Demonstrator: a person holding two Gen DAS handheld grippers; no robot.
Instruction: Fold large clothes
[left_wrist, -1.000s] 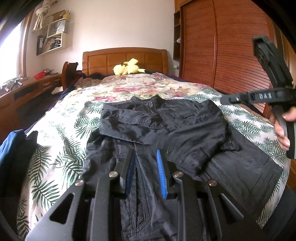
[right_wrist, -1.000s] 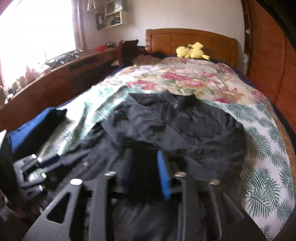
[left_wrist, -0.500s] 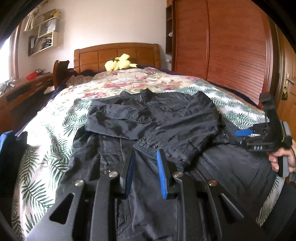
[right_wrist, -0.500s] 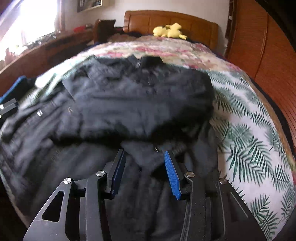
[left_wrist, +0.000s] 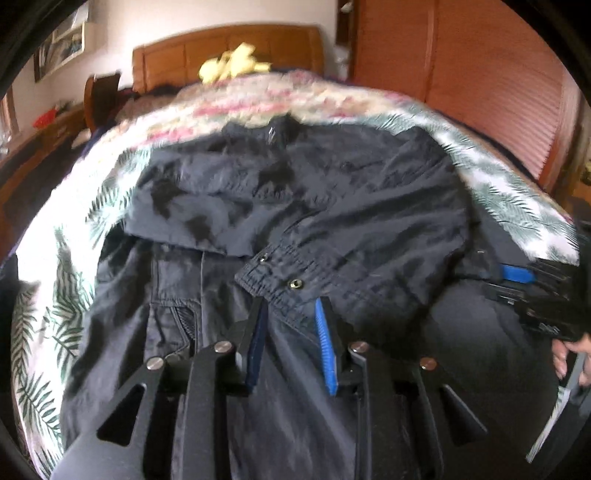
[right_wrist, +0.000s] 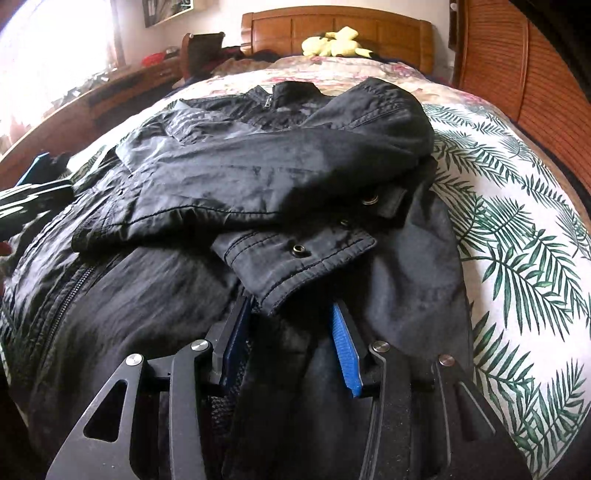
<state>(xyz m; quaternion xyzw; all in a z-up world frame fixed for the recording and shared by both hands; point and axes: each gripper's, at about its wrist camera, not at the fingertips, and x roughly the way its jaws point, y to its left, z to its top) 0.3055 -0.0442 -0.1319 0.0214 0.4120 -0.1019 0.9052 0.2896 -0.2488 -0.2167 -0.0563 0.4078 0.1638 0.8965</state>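
black jacket (right_wrist: 258, 177) on leaf-print bedspread (right_wrist: 517, 240)

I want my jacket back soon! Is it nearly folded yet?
Partly. Done: both sleeves of the black jacket already lie folded across its chest on the bed. In hand: the left gripper, jaws opening, and the right gripper sit low at the near end, just under the sleeve cuff, apparently gripping nothing yet. Left: the long lower half probably needs folding up.
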